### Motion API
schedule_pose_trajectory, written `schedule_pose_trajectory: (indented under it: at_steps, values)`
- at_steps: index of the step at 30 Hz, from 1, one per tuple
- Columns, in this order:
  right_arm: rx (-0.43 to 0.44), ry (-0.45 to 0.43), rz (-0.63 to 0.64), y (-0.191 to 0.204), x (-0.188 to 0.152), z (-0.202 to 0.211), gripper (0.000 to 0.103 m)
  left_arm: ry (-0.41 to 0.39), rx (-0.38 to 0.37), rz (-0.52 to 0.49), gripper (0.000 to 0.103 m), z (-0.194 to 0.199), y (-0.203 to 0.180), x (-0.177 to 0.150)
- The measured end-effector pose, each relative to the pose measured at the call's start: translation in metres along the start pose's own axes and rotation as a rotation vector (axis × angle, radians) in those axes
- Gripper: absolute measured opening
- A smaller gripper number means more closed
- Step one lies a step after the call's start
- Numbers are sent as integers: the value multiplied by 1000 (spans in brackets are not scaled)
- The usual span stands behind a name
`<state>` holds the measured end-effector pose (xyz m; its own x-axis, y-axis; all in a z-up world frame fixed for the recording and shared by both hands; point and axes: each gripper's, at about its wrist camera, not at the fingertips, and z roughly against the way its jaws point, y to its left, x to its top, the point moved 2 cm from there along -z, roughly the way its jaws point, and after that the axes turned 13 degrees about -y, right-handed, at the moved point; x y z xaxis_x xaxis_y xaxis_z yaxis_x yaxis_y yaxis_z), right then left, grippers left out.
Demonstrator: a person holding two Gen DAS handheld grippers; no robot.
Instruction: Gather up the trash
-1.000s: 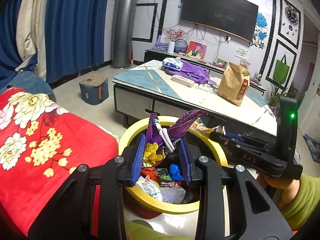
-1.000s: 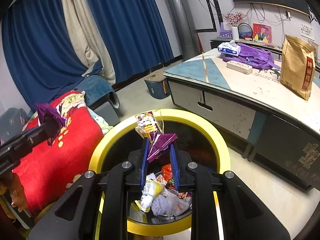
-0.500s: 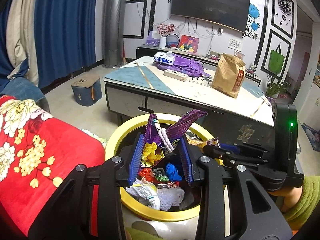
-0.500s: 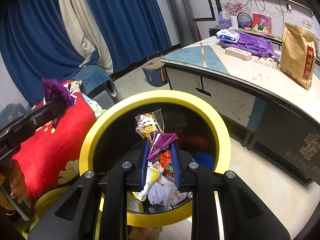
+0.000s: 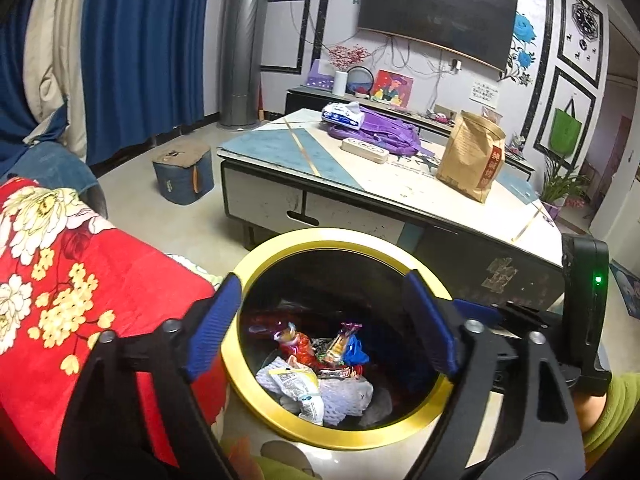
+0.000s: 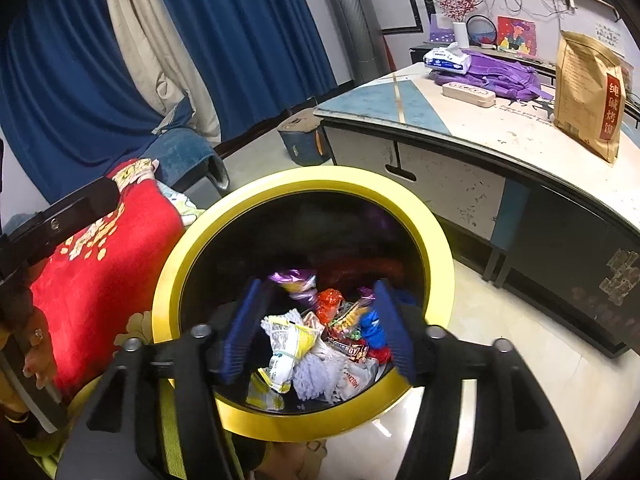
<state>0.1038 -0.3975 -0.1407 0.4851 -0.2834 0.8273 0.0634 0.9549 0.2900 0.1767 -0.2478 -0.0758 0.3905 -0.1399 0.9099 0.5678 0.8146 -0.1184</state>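
Left fingers (image 5: 216, 328) spread empty, right fingers (image 6: 390, 332) likewise, both poised over yellow-rimmed bin (image 5: 280, 412) of wrappers (image 6: 320, 344)

1. Brown paper bag (image 6: 588, 96) on the table: red label strip, Chinese characters "纯碱烤馕".
2. Wrapper (image 6: 347, 347) in the bin: "ENERGY".
3. Other print too small to read.

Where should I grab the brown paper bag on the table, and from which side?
Grip the brown bag at its folded top edge, coming from above. It stands upright on the table, and the body looks too wide for the fingers, while the top narrows to a thin fold.
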Motion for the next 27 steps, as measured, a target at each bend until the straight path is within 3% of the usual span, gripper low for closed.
schedule_pose_trajectory:
  at_steps: [4, 15, 27]
  values:
    - [-5, -28, 14, 4, 4, 5, 74, 0, 28, 19, 92, 5, 7, 0]
    - [41, -107, 94, 37, 19, 17, 95, -26, 174, 91, 92, 44, 49, -7]
    - [135, -267, 325, 129, 22, 42, 97, -118, 352, 85, 92, 112, 83, -7]
